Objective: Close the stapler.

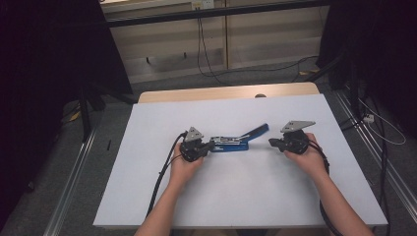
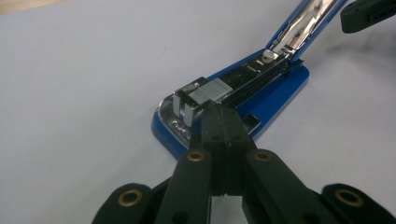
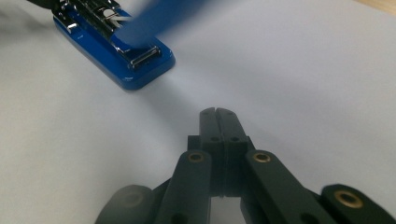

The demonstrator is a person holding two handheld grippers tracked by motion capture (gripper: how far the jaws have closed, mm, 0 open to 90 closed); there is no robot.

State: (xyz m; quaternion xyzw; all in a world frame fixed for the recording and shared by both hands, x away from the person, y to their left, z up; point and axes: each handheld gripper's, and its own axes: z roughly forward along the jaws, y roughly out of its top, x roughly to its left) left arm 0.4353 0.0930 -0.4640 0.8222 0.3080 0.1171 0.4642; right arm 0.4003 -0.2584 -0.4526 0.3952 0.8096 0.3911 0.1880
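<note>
A blue stapler [image 1: 231, 143] lies in the middle of the white table top [image 1: 246, 196], its lid [image 1: 258, 130] swung up toward the right. In the left gripper view the stapler [image 2: 275, 88] shows its bare chrome staple channel. My left gripper [image 2: 223, 112] is shut with nothing between its jaws, and its tips rest against the grey block at the channel's near end. In the high view the left gripper [image 1: 210, 144] sits at the stapler's left end. My right gripper [image 3: 217, 112] is shut and empty, a short way off the stapler's hinge end [image 3: 140, 60]. From above, the right gripper [image 1: 271, 142] lies right of the stapler.
A wooden table edge [image 1: 221, 92] shows beyond the white top. Cables [image 1: 206, 54] run over the grey floor behind. Dark curtains [image 1: 44, 73] hang at both sides, and metal rails [image 1: 74, 187] run along the floor beside the table. Cables trail from both grippers past the forearms.
</note>
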